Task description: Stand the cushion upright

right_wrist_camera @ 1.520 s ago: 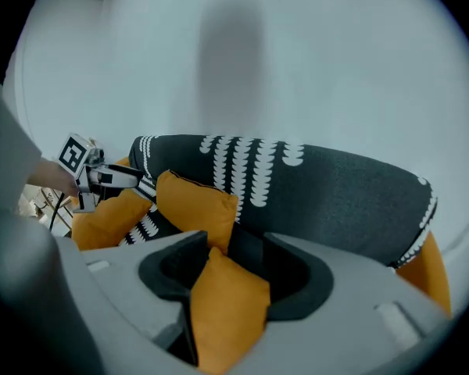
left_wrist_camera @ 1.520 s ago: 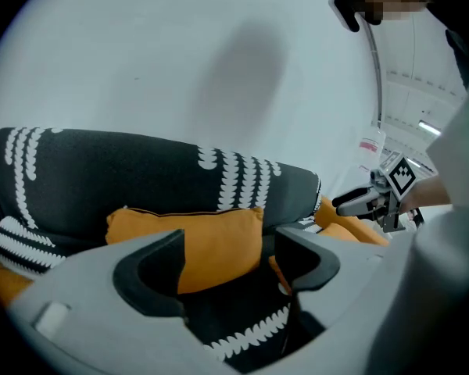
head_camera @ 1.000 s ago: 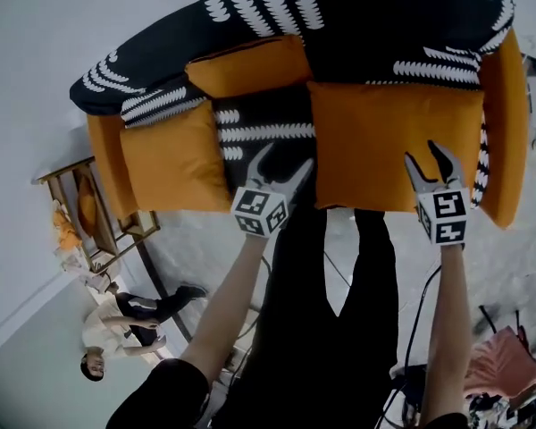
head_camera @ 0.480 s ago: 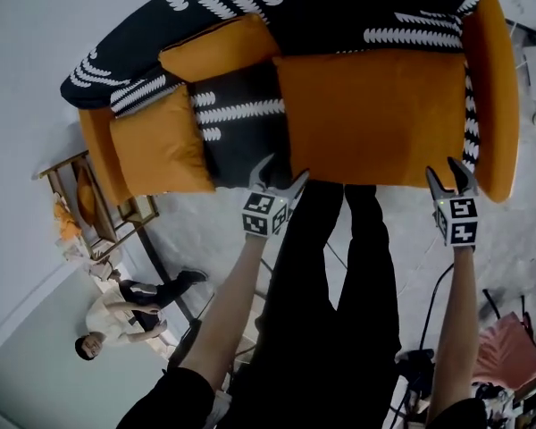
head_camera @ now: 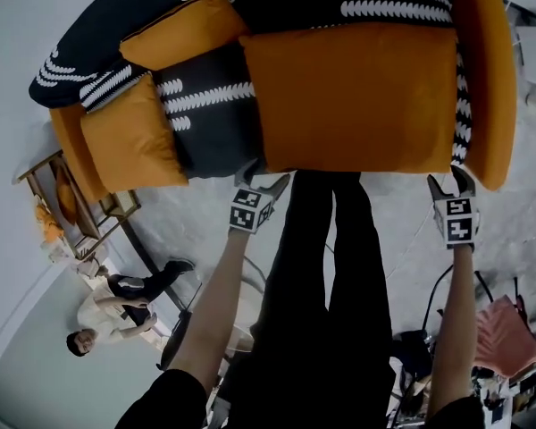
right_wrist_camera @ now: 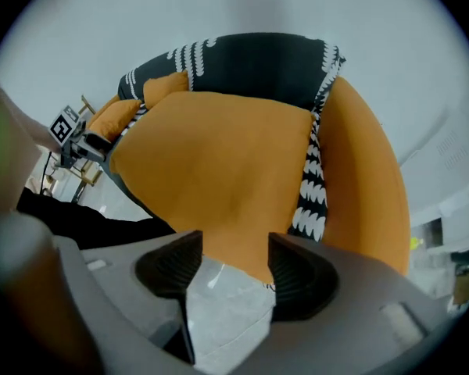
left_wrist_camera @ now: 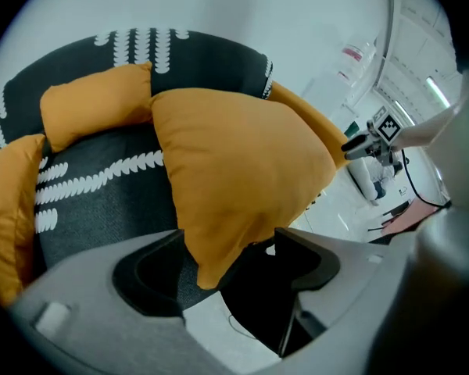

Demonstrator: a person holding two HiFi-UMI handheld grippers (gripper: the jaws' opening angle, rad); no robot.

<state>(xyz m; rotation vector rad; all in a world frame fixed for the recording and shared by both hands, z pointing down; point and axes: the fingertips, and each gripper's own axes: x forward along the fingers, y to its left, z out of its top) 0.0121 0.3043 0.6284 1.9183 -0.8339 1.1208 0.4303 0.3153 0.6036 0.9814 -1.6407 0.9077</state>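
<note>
Cushion (head_camera: 348, 96) lies flat on the sofa (head_camera: 205, 123) seat. Over the last second both hands have dropped to its near corners. The left hand-held gripper (head_camera: 264, 175) gapes around one corner. The right hand-held gripper (head_camera: 451, 179) has just been opening, with the other corner between its jaws, unpinched. Clamping probably comes next, then tipping it upright.
</note>
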